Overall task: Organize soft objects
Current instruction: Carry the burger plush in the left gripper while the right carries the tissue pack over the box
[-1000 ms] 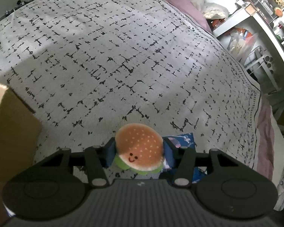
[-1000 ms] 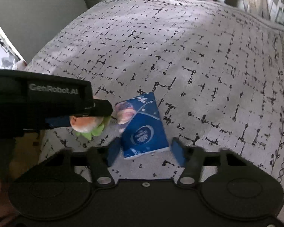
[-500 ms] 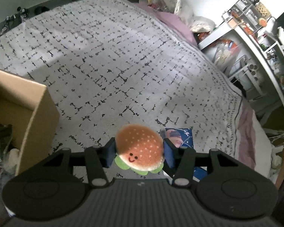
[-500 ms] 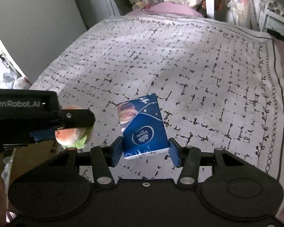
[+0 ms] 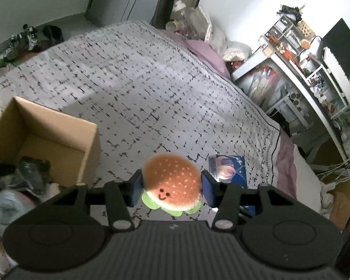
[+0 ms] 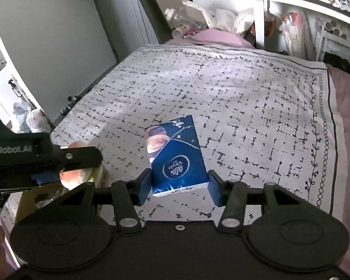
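Two sets of blue-padded fingers are each closed on a soft thing: the left gripper pinches a plush burger by its sides, and the right gripper clamps the near end of a blue tissue pack, both held in the air above the near part of the bed. The burger is round and fuzzy, with a speckled orange bun, a stitched smile and a green felt frill below; the pack is a flat, glossy plastic-wrapped block that looks slightly squashy under the pads. Off the bed's near left corner stands an open cardboard box, stiff and plain brown, already holding a heap of dark and pale soft items. Judging from that, part of the sorting is done, and these two pieces are picked up but not yet dropped in. Elsewhere the black-flecked white quilt shows nothing else to collect.
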`<state>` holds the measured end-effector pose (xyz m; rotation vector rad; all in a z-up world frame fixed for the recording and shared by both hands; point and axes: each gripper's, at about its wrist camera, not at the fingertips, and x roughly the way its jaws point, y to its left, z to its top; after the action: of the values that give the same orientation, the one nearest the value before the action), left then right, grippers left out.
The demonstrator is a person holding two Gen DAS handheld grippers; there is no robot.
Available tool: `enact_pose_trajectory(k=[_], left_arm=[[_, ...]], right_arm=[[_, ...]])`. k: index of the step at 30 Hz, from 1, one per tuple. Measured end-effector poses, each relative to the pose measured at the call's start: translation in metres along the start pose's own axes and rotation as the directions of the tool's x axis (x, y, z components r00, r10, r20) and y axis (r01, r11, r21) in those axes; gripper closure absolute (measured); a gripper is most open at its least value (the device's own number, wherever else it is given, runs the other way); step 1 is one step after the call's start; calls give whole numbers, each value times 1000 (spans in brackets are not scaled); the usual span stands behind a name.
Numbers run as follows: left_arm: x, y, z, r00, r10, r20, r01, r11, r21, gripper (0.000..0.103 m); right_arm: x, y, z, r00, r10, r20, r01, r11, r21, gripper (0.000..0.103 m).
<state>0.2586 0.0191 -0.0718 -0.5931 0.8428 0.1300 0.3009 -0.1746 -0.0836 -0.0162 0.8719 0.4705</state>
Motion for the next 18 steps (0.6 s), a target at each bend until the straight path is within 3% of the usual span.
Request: enact_pose_trajectory(k=[18], left_arm=[[-65, 66, 14, 998, 22, 60, -23, 1000, 15, 51]], right_arm=[[-52, 67, 9, 996, 62, 64, -60, 998, -26, 54]])
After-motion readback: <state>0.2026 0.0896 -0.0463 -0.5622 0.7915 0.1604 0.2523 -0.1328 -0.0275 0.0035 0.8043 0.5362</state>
